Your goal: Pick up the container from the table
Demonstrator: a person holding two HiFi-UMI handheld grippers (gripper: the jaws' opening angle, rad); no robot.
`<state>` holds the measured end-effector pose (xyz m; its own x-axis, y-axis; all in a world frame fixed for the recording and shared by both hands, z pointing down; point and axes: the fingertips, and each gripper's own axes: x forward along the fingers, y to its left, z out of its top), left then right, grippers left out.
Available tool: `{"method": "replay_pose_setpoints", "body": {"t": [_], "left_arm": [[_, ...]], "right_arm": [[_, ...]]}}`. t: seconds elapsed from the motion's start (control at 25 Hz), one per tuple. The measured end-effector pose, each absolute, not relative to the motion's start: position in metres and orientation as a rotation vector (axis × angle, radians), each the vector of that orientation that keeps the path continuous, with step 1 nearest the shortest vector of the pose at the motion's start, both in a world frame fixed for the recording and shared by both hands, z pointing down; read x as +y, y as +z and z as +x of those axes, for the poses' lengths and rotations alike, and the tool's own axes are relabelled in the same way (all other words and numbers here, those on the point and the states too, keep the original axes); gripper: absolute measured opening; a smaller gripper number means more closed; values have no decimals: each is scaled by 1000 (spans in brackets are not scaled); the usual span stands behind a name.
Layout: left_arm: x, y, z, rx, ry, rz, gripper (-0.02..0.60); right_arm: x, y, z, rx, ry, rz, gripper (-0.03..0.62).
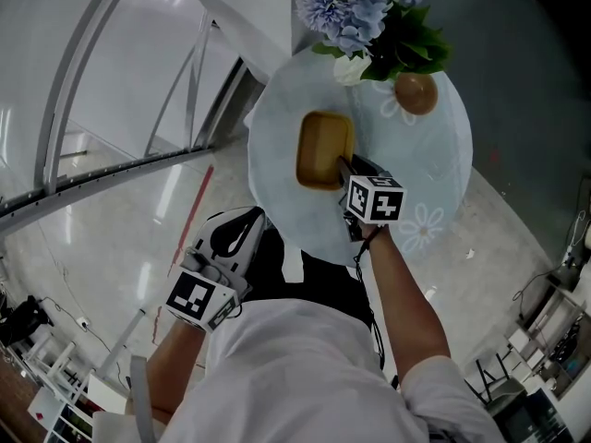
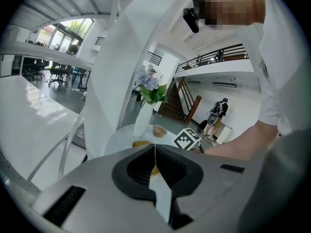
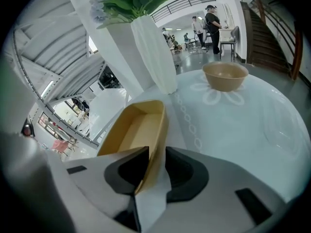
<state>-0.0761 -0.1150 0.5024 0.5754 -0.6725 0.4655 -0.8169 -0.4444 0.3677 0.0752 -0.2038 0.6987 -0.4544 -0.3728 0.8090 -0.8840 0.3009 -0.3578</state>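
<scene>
- Round table [image 1: 441, 169], one: covered in a pale cloth printed with daisy outlines. It carries three things: a container, a bowl and a vase.
- Container [image 1: 323, 150], one: a yellow, open, rectangular tray. It lies flat near the middle of the table with its long side pointing away from the person. Its inside shows nothing in it.
- Bowl [image 1: 416, 93], one: small, round and tan. It stands well apart from the container, towards the far side of the table and just beside the vase.
- Vase [image 3: 155, 52], one: white and ribbed, upright at the far edge. It holds blue flowers [image 1: 355, 12] and green leaves.
- Right gripper [image 1: 342, 166], one: it reaches down to the near end of the container. Its jaws stand apart and straddle the container's right long wall, one jaw inside the tray and one outside. A strip of cloth shows between the wall and the outer pad, so the wall is not yet clamped.
- Left gripper [image 1: 242, 233], one: held off the table at the person's left, above the floor. Its jaws are closed tip to tip with nothing between them.
- Marker cubes, two: one on the right gripper [image 1: 374, 199], one on the left [image 1: 199, 298].
</scene>
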Motion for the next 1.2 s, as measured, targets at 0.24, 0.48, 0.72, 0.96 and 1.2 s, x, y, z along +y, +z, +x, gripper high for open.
{"method": "replay_pose_setpoints", "body": {"t": [0.24, 0.48, 0.72, 0.96, 1.2], "left_arm": [[-115, 501, -79, -1184, 327, 2250, 21], [-116, 497, -82, -1183, 320, 2264, 21], [-120, 488, -85, -1188, 305, 2286, 21], [-125, 473, -81, -1183, 283, 2330, 21], [-129, 452, -75, -1183, 249, 2381, 21]], "right_arm": [[-205, 700, 76, -1941, 1071, 1154, 64], [-205, 697, 80, -1922, 1059, 1186, 35], [-205, 680, 83, -1944, 1044, 1212, 28], [-205, 652, 83, -1991, 1030, 1228, 26], [-205, 613, 80, -2061, 1000, 1247, 25]]}}
